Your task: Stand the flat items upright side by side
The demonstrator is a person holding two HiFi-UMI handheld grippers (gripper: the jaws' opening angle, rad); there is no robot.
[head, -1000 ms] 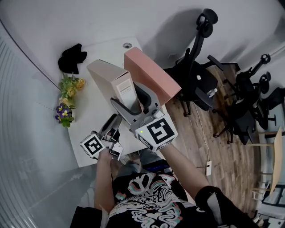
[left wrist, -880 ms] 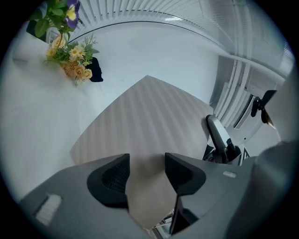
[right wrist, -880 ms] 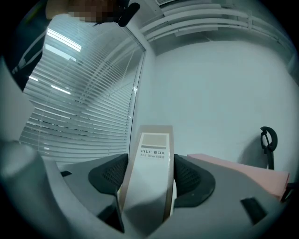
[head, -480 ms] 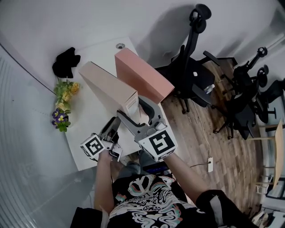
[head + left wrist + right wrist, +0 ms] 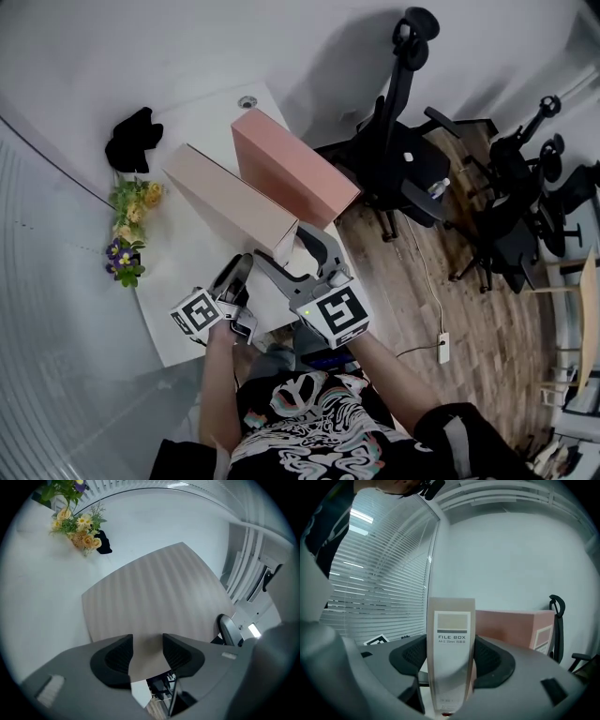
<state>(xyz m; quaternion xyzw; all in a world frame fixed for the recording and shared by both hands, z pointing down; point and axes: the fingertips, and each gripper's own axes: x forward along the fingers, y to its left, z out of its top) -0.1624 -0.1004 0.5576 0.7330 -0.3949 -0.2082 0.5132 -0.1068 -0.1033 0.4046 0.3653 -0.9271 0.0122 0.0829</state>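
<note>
Tipping hazard: right hand-held gripper (image 5: 450,660) is clamping the beige file box (image 5: 225,202) by its spine, upright near the surface (image 5: 187,272) edge, pink file box (image 5: 291,169) just right of it. Left hand-held gripper (image 5: 147,651), half-wide, has just been closing, box face between pads, unclamped; uneven release risks toppling both.

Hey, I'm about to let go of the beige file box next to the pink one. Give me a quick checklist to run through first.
1. Hold of the right gripper: jaws clamp the beige cardboard file box by its labelled spine: ok.
2. Beige box upright: spine stands vertical: ok.
3. The pink cardboard file box upright on the white table: ok.
4. Boxes side by side: parallel and close: ok; touching or apart, cannot tell.
5. Beige box's base down on the table: cannot tell.
6. The left gripper: jaws apart, just been closing, the beige box's lower corner showing in their gap; contact: cannot tell.
</note>
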